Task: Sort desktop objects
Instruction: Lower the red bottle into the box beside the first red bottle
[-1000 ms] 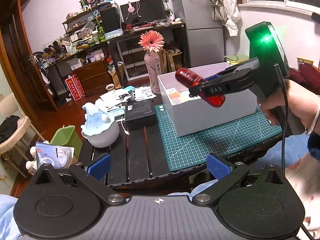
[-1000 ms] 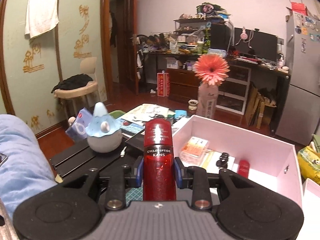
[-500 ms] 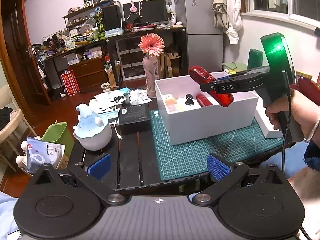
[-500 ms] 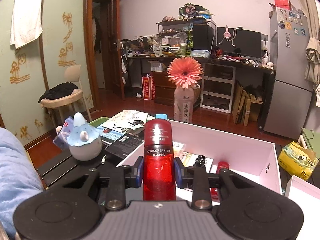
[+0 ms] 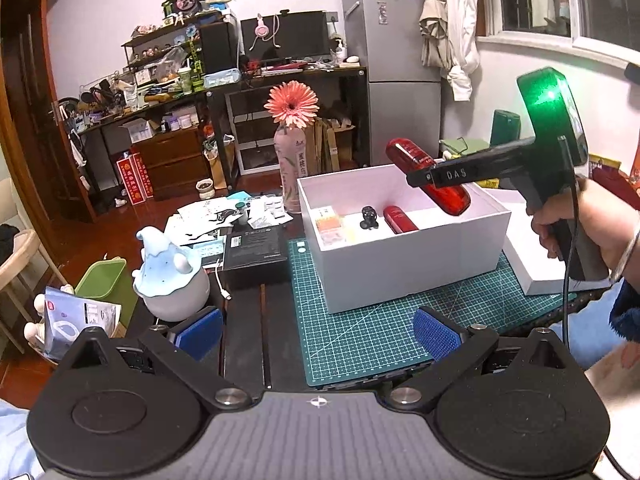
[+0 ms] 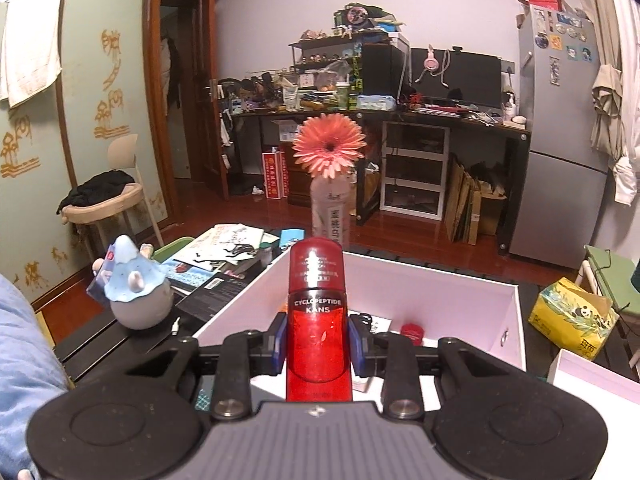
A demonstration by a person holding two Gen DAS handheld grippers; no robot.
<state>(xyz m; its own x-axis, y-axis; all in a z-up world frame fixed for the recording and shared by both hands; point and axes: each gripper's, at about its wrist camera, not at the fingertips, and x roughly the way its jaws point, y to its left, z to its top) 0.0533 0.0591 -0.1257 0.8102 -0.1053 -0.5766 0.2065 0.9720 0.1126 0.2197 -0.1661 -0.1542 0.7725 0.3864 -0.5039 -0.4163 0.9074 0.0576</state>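
Observation:
My right gripper [image 6: 317, 340] is shut on a red bottle [image 6: 317, 320] labelled "Cyclopeptide Kans", its blue pads [image 6: 278, 344] pressed to both sides. In the left wrist view that red bottle [image 5: 424, 174] hangs tilted over the right half of the open white box [image 5: 400, 264], held by the right gripper [image 5: 436, 178] in a person's hand [image 5: 588, 224]. Inside the box lie a smaller red bottle [image 5: 400, 219], a black clip [image 5: 369, 217] and an orange packet [image 5: 328, 220]. My left gripper [image 5: 316, 330] stands open above the near table edge with nothing between its fingers.
The box rests on a green cutting mat [image 5: 372, 332]. Left of it are a black box [image 5: 256, 246], a blue-and-white figurine [image 5: 170, 276] and papers [image 5: 216, 216]. A bottle vase with a pink flower [image 5: 292, 108] stands behind. A white lid [image 5: 540, 264] lies to the right.
The right gripper has carried the red bottle rightwards, from the box's near left corner to over its right half. The box's contents have come into view in the left wrist view.

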